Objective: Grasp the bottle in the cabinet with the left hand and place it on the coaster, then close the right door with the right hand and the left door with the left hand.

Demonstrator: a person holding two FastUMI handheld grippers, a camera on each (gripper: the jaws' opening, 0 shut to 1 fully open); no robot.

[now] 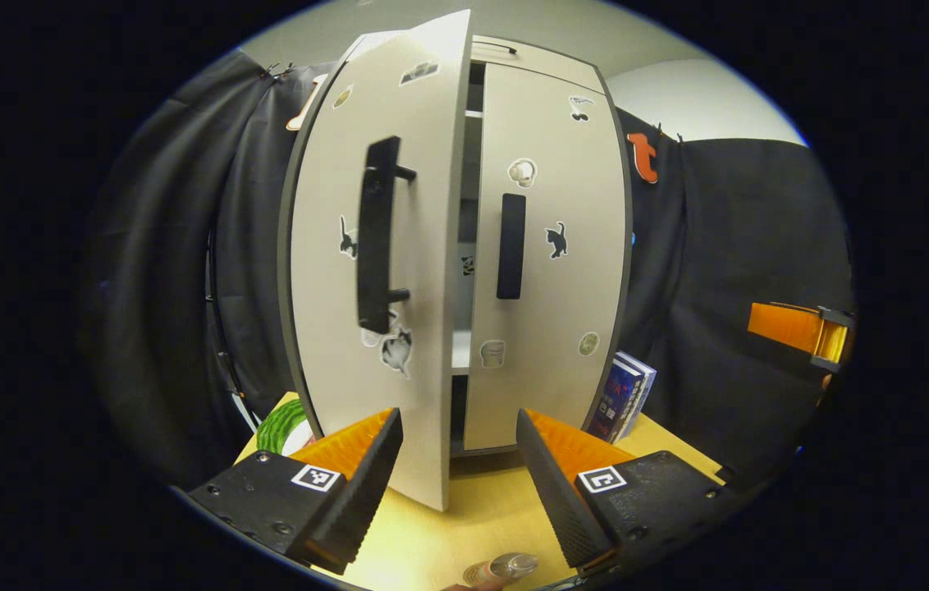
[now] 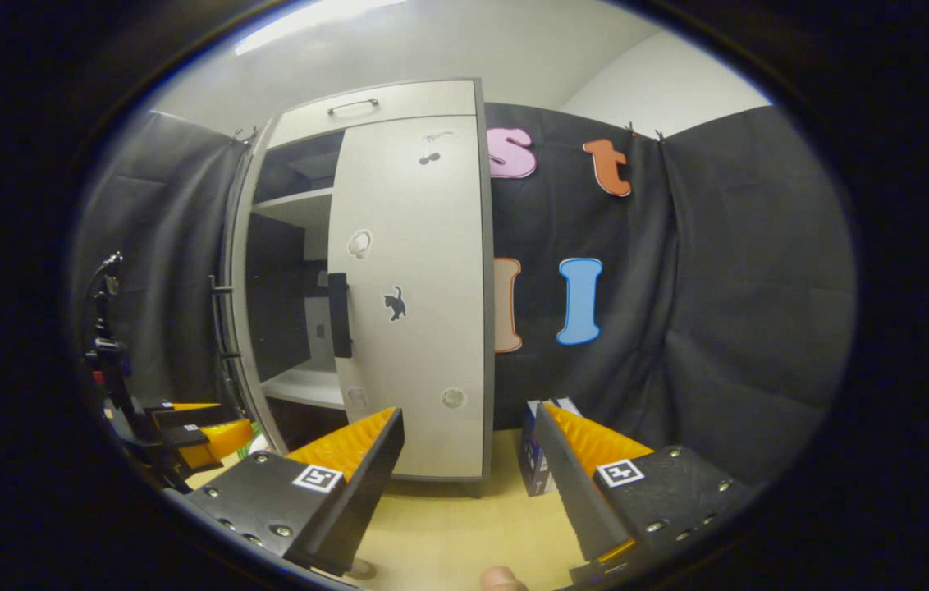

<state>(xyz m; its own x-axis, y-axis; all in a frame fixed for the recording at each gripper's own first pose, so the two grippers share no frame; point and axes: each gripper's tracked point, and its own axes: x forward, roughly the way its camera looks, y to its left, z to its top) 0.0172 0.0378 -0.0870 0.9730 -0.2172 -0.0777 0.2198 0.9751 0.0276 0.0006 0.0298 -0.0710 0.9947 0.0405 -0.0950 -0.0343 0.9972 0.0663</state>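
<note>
Closing the left door | left gripper hanging open, empty, near the door's edge | right door sitting shut | bottle standing at the table's near edge | risk: fingers sliding past the door, knocking the bottle.

Left hand-held gripper and right hand-held gripper both point forward, fingers spread apart, empty.

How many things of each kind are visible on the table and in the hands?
Cabinet: 1
Cabinet doors: 2, left door, right door
Door handles: 2
Grippers: 2, left gripper, right gripper
Box: 1
Total: 8
</note>
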